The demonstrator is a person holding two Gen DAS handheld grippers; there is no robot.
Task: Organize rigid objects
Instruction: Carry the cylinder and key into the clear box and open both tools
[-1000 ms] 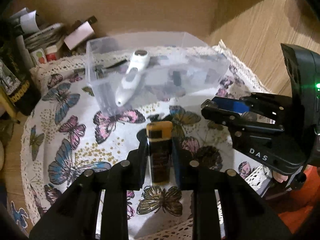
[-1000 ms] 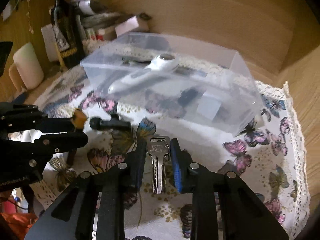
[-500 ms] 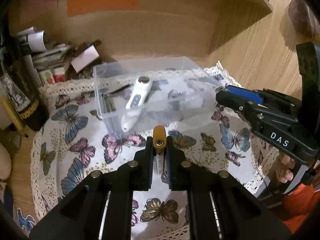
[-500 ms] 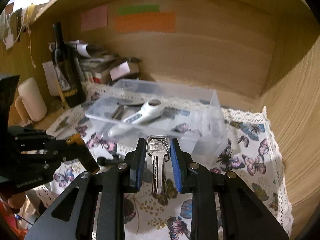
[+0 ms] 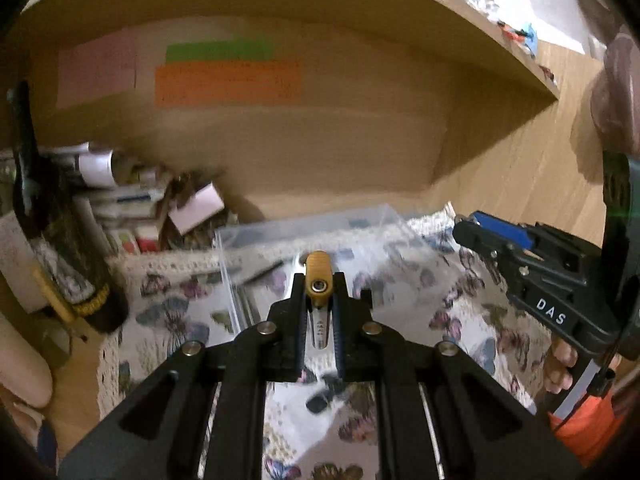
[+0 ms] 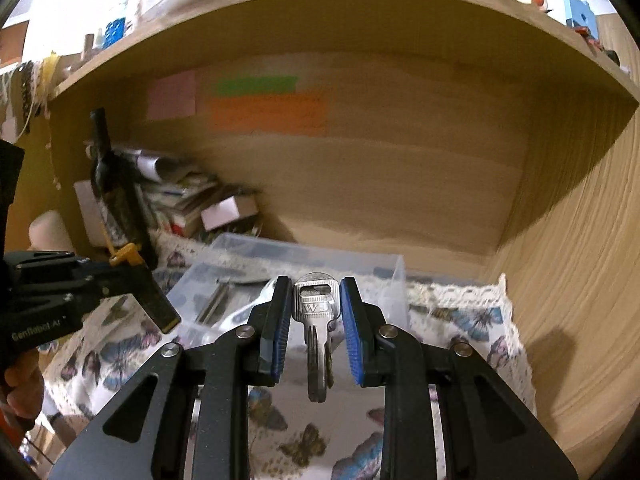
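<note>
My left gripper (image 5: pixel 318 292) is shut on a yellow-capped lighter (image 5: pixel 318 280), held edge-on above the butterfly cloth (image 5: pixel 460 320). My right gripper (image 6: pixel 314 304) is shut on a silver key (image 6: pixel 316 320), its bow up and blade hanging down between the blue pads (image 6: pixel 352 328). A clear plastic box (image 6: pixel 288 264) lies ahead of both grippers; it holds a white handheld device and some dark metal pieces. The box also shows in the left wrist view (image 5: pixel 320 232). Each gripper shows in the other's view: the right one (image 5: pixel 472 224), the left one with the lighter (image 6: pixel 140 280).
A dark wine bottle (image 6: pixel 112 184) and a pile of papers and small boxes (image 6: pixel 192 204) stand at the back left. Wooden walls close the back and right; a shelf runs overhead. Coloured sticky notes (image 6: pixel 268 112) are on the back wall.
Both grippers have lifted off the cloth with their objects and tilted up toward the back wall. The lighter turned from lying flat to edge-on in the left gripper.
</note>
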